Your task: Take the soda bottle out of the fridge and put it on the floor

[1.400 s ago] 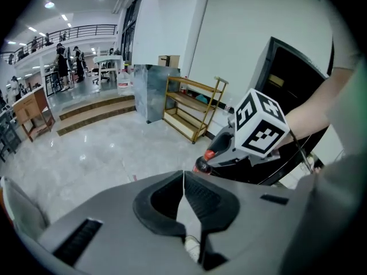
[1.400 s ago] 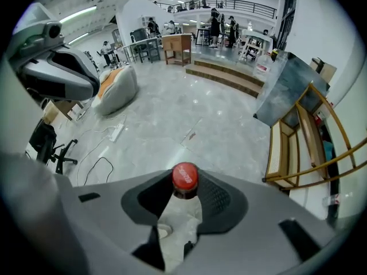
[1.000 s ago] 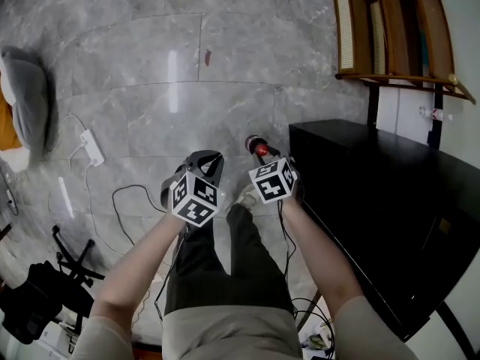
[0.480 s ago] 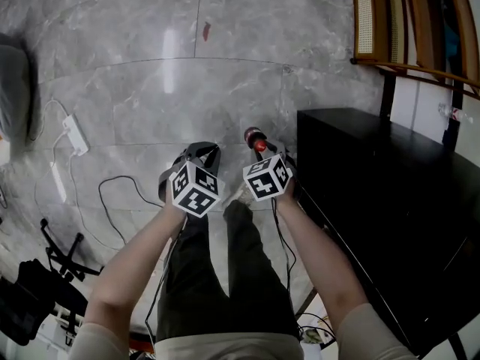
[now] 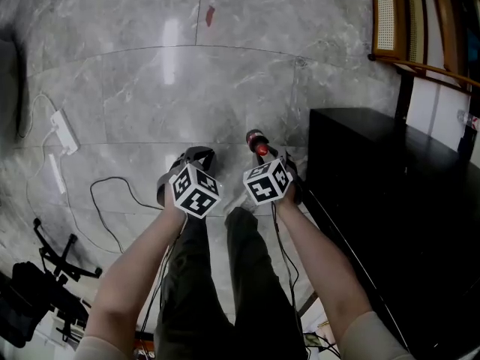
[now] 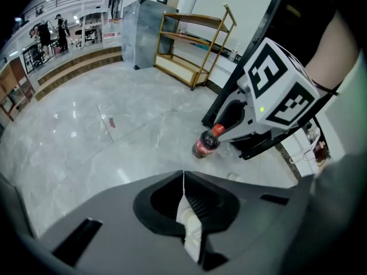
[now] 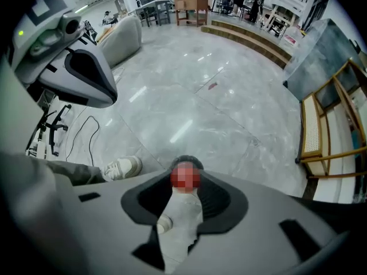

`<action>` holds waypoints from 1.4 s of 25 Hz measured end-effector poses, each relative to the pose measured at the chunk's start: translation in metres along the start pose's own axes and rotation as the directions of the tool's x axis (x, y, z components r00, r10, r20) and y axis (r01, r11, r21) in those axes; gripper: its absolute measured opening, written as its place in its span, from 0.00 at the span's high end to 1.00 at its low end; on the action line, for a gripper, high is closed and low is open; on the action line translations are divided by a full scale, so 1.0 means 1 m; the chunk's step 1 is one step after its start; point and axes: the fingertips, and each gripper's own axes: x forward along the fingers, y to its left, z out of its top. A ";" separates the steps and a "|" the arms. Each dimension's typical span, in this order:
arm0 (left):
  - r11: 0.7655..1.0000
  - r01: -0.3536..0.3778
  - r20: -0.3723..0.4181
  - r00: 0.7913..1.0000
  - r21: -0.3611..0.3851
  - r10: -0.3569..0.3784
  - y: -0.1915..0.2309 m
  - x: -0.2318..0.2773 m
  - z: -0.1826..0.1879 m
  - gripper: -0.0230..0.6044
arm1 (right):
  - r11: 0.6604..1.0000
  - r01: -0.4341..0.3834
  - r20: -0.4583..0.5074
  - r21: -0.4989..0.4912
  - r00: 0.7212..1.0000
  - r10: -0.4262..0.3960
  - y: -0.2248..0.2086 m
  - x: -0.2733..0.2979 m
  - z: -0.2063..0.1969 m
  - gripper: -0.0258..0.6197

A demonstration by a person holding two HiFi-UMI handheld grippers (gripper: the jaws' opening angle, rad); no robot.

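Looking down, what is the biggest thing you see? asks my helper.

I see the gray stone floor (image 5: 150,88) all around, I say. Next biggest is a black box (image 5: 390,201) on my right. I see only its top, so I cannot tell what is in it. Behind it stands a wooden shelf (image 5: 386,13).

And the grippers?

My left gripper (image 5: 196,156) hangs over the floor. Its jaws are pressed together with nothing in them. My right gripper (image 5: 264,156) is just beside it, near the corner of the black box. Its jaws are closed on the soda bottle (image 5: 254,138).

Which way does the bottle point?

It is tilted. Its long way runs out from the jaws, away from me. The bottom end points forward and down at the floor. The red cap (image 5: 260,149) end points back and up, into the jaws. The jaws pinch it at the neck, right by the cap, and the dark fat part sticks out past the jaw tips. The bottle is out over the floor. I cannot tell if its bottom touches the floor.

Anything smaller?

A white shoe (image 7: 121,166) is below the right gripper, and a white power strip (image 5: 64,131) lies well apart on my left.
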 end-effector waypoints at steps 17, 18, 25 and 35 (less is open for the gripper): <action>0.987 -0.005 -0.005 1.000 -0.164 0.005 0.010 0.083 -0.066 0.95 | 0.999 0.002 -0.037 -0.041 0.999 -0.004 0.018 0.128 -0.029 0.78; 0.986 -0.005 -0.007 1.000 -0.164 0.004 0.010 0.083 -0.070 0.95 | 0.999 -0.002 -0.046 -0.049 0.999 -0.001 0.019 0.131 -0.031 0.78; 0.987 -0.036 -0.016 0.999 -0.157 0.034 0.011 0.084 -0.079 0.95 | 0.999 -0.009 -0.061 -0.051 0.998 0.006 0.021 0.134 -0.034 0.78; 0.993 -0.050 -0.003 0.999 -0.109 0.050 0.008 0.048 -0.055 0.95 | 0.983 -0.020 0.041 0.182 0.999 0.012 0.028 0.065 -0.014 0.93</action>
